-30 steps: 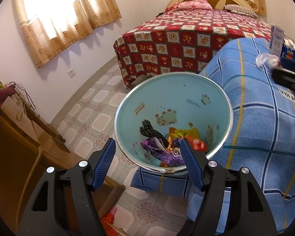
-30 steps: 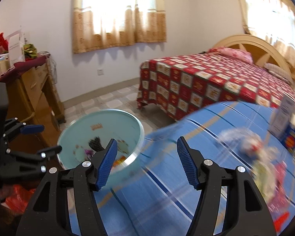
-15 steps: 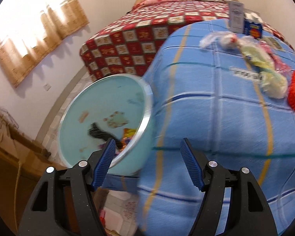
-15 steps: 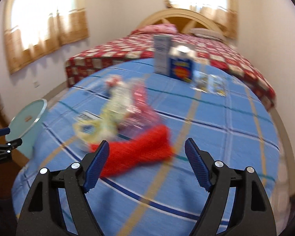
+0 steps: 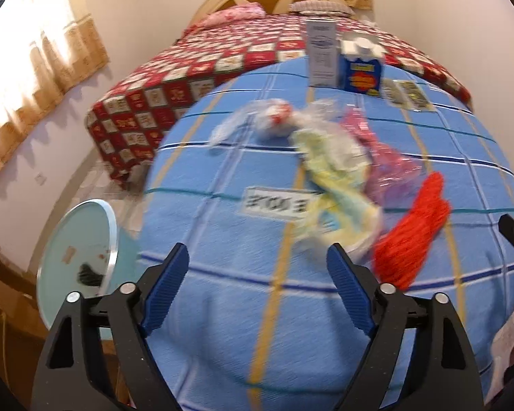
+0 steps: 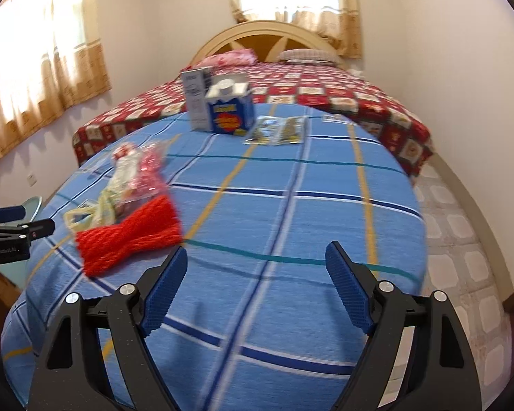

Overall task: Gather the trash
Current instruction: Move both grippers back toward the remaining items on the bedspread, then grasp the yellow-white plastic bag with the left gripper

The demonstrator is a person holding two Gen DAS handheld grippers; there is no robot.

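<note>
Bedspread: blue checked bedspread (image 5: 243, 311) is taken as the landmark; both grippers are held over its near end
Left gripper: left gripper (image 5: 258, 262) is seen with jaws wide, just opened further, nothing between the pads
Right gripper: right gripper (image 6: 256, 263) is likewise spread wide, just opened further, nothing held
Trash: red mesh bag (image 5: 409, 236), yellow wrapper (image 5: 339, 202), pink wrapper (image 5: 383, 157), clear bag (image 5: 274, 121) and printed label (image 5: 276, 203) are heaped on the bedspread; contact between items cannot be told through blur
Bin: pale blue bin (image 5: 73, 260) is seen beside the bedspread's left edge, wrappers inside
Cartons: white carton (image 6: 198, 101) and blue carton (image 6: 233, 113) stand at the bedspread's far end, flat packets (image 6: 277, 130) beside them
</note>
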